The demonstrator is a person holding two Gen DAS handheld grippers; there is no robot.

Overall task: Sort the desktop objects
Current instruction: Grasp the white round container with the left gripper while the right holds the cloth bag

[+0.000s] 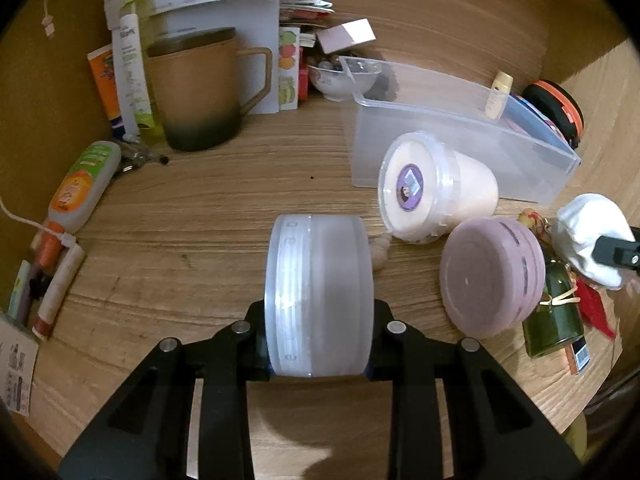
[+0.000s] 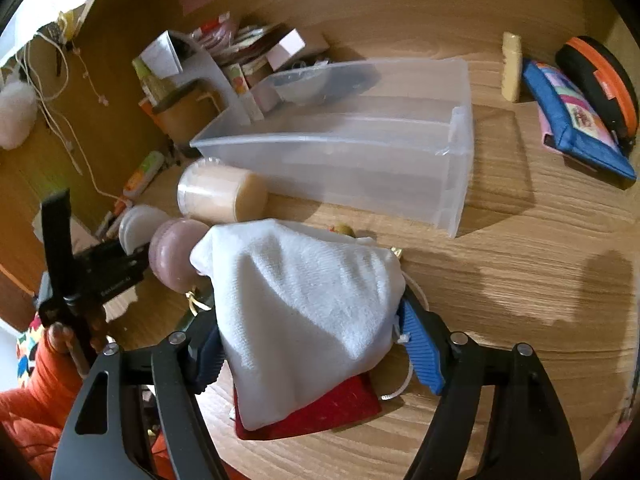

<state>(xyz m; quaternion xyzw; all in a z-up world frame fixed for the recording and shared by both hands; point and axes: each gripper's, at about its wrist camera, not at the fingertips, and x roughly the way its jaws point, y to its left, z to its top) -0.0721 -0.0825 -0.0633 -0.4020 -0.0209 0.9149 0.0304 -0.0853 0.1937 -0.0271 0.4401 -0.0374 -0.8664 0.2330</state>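
My left gripper [image 1: 319, 354] is shut on a frosted white round jar [image 1: 319, 298], held on its side above the desk. My right gripper [image 2: 310, 344] is shut on a white cloth pouch [image 2: 304, 308], which also shows in the left wrist view [image 1: 592, 236]. A clear plastic bin [image 1: 460, 136] stands empty behind; it also shows in the right wrist view [image 2: 360, 152]. A cream tub with a clear lid [image 1: 432, 188] and a mauve round case [image 1: 490, 276] lie in front of the bin.
A brown mug [image 1: 200, 88], tubes and bottles [image 1: 84, 184], papers and a small bowl [image 1: 344, 80] crowd the left and back. A blue pouch [image 2: 576, 120], an orange-rimmed black case [image 2: 600, 80] and a cream bottle [image 2: 512, 66] lie right of the bin. A red item [image 2: 340, 412] lies under the pouch.
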